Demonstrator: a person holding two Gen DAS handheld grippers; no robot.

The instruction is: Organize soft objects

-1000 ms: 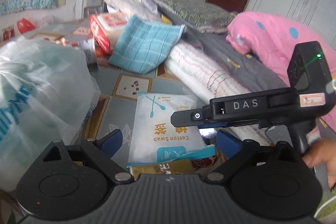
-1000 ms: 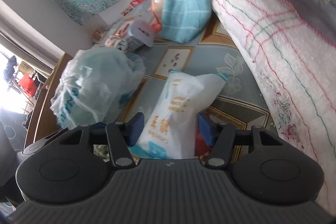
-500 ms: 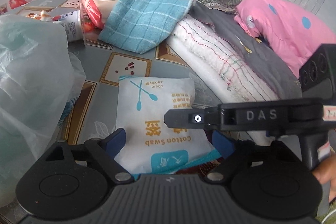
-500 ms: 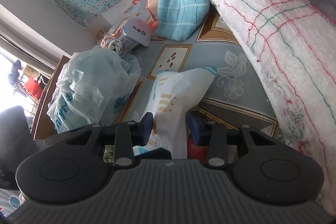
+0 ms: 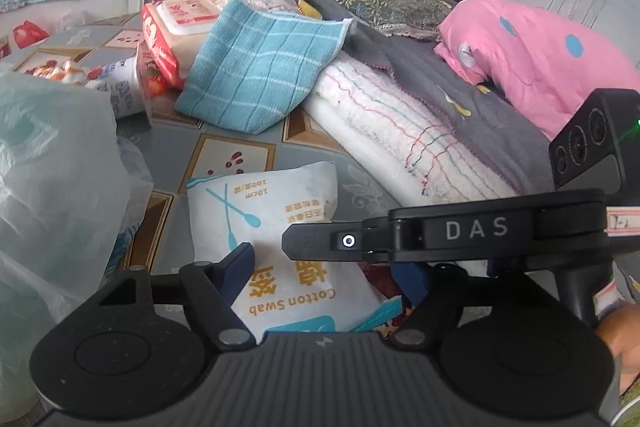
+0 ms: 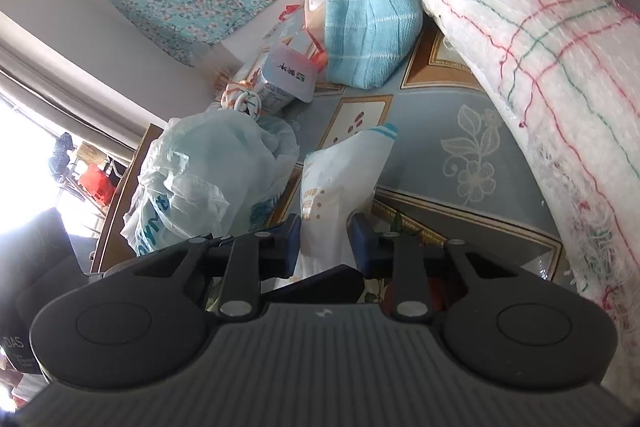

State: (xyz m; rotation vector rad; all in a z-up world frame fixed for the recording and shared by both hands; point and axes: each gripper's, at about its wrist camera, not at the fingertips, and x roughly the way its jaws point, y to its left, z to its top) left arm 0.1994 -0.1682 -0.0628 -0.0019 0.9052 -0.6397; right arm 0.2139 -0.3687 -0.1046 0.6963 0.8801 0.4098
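Observation:
A white cotton swab bag point(image 5: 280, 211) lies on the patterned tabletop point(image 5: 240, 155), its near end raised. My right gripper point(image 6: 328, 239) is shut on that end of the bag point(image 6: 340, 179), the blue pads pinching it. In the left wrist view one of its fingers point(image 5: 320, 241) crosses over the bag from the right. My left gripper point(image 5: 324, 271) straddles the same bag with its jaws closing. Its left pad overlaps the bag's edge and its right pad stands off it. A blue checked towel point(image 5: 260, 75) leans on the pile behind.
A crumpled plastic bag point(image 5: 52, 167) fills the left side. A white striped towel point(image 5: 400, 139), grey cloth and a pink spotted quilt point(image 5: 540, 55) are piled on the right. A red tissue pack point(image 5: 176, 27) and a bottle point(image 5: 124, 91) lie behind the towel.
The right jaws have shut on the swab bag and tipped its end up. The left gripper has come forward over the bag, its jaws narrowing.

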